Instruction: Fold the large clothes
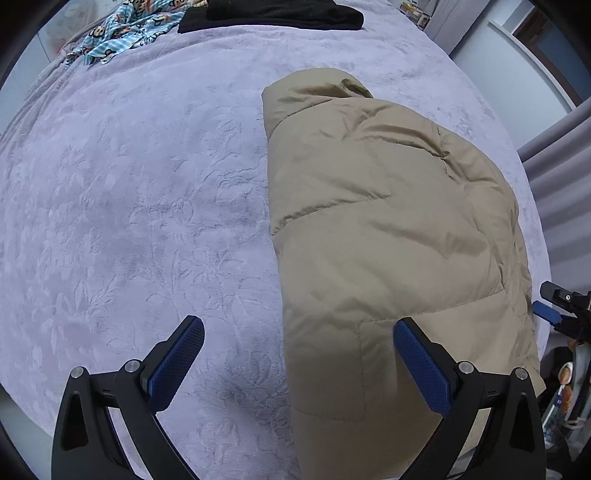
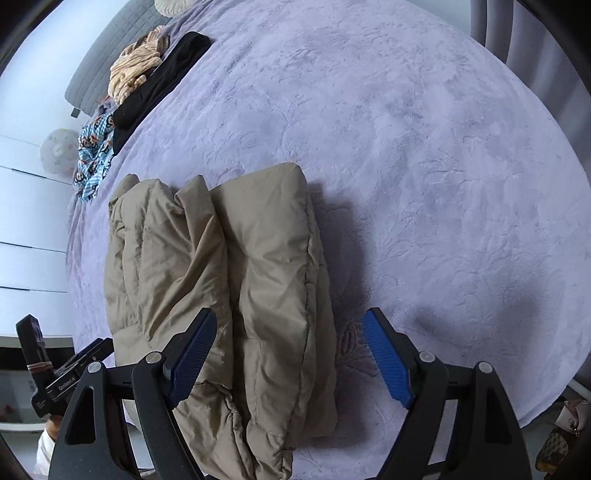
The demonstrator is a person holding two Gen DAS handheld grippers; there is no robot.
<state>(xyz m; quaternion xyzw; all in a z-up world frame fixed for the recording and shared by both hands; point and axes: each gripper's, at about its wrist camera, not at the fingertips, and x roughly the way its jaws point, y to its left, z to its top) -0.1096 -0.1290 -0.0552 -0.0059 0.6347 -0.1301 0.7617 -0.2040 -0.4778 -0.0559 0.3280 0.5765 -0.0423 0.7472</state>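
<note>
Beige jacket (image 2: 236,280) beneath open right claw (image 2: 290,354)

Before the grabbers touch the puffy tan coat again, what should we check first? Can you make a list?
1. Left gripper jaws wide and holding nothing: ok.
2. Right gripper jaws wide and holding nothing: ok.
3. Tan coat lies folded on the purple blanket, sides turned in: ok.
4. Coat's near end is inside the bed edge: cannot tell; it runs out of the bottom of both views.
5. Blanket beside the coat is free for another fold: ok.
6. Black garment and blue monkey-print cloth stay clear of the coat, at the far end: ok.
</note>
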